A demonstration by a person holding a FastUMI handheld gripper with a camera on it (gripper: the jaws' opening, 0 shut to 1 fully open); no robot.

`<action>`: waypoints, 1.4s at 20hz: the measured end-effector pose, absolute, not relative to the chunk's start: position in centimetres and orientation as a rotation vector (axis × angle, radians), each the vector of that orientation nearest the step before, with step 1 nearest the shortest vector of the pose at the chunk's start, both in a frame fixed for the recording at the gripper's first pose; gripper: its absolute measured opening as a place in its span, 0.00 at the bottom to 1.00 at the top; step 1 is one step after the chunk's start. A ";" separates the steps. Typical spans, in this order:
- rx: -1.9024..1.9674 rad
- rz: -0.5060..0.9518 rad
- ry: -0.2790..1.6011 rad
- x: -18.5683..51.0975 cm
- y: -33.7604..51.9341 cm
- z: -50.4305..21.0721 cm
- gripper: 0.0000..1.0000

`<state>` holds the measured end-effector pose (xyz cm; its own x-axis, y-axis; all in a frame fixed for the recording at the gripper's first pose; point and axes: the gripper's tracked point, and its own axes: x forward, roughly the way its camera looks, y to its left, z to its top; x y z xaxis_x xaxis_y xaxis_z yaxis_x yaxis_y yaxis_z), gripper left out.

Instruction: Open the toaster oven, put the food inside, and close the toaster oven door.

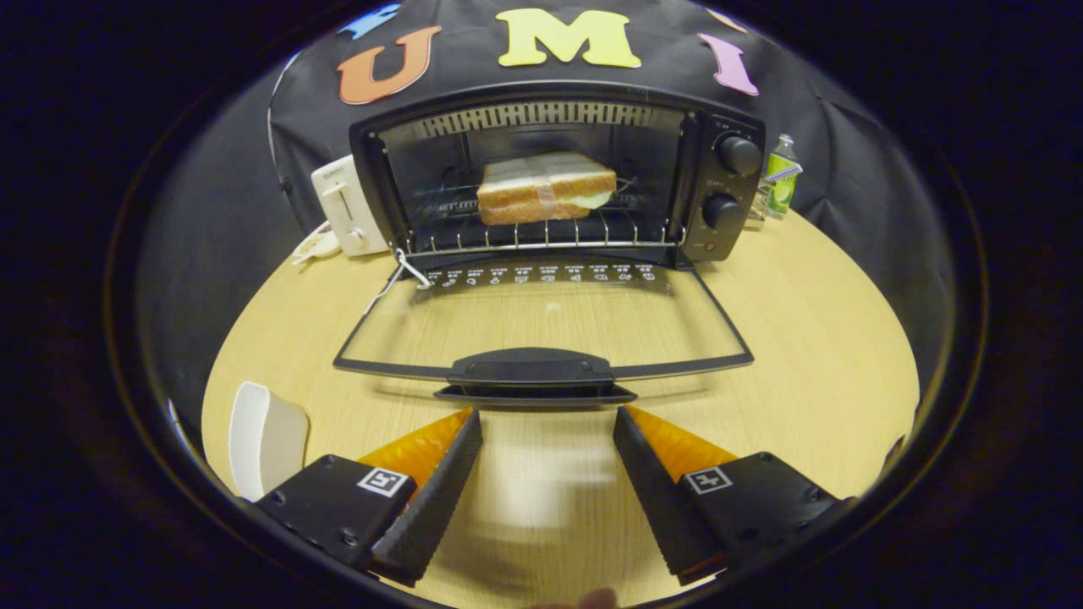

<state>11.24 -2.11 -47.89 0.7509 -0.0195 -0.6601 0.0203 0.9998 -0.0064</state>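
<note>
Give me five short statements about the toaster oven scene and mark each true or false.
1. The toaster oven door is closed. False: it lies folded down, open.
2. The sandwich sits on the rack inside. True.
3. The gripper holds the sandwich. False: it is open, empty, just short of the door handle.
4. A white toaster stands beside the oven. True.
5. A bottle lies on the door. False: it stands beyond the oven's knob side.

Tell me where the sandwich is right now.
The wrapped toast sandwich sits on the wire rack inside the open black toaster oven, beyond the lowered glass door and the open, empty gripper.
</note>
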 end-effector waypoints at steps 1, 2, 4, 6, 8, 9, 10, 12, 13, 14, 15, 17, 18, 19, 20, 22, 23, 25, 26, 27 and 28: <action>-0.006 -0.028 0.733 11.1 -2.1 -48.2 1.00; -0.010 -0.036 0.724 11.0 -2.0 -47.9 1.00; 0.003 -0.048 0.729 11.0 -2.0 -47.7 1.00; 0.001 -0.066 0.722 10.8 -1.8 -46.7 1.00; -0.031 -0.075 0.699 10.9 -1.7 -45.1 1.00; -0.032 -0.074 0.687 11.0 -1.7 -44.3 1.00; -0.025 -0.073 0.677 11.0 -1.7 -43.6 1.00; -0.029 -0.067 0.658 11.3 -1.6 -41.9 1.00; -0.029 -0.065 0.635 11.8 -1.6 -40.7 1.00; -0.035 -0.062 0.609 12.3 -1.5 -39.6 1.00; -0.040 -0.058 0.583 13.0 -1.5 -38.2 1.00; -0.049 -0.055 0.525 14.6 -1.5 -35.3 1.00; -0.045 -0.054 0.496 15.5 -1.5 -33.4 1.00; -0.040 -0.052 0.466 16.1 -1.4 -31.6 1.00; -0.033 -0.048 0.433 16.6 -1.2 -29.8 1.00; -0.015 -0.043 0.358 17.2 -1.1 -25.5 1.00; -0.011 -0.039 0.329 17.2 -1.0 -23.5 1.00; -0.007 -0.029 0.270 16.6 -0.6 -19.6 1.00; -0.005 -0.030 0.242 16.4 -0.9 -17.8 1.00; 0.003 -0.026 0.218 16.1 -0.8 -15.9 1.00; 0.009 -0.022 0.199 15.8 -0.7 -14.4 1.00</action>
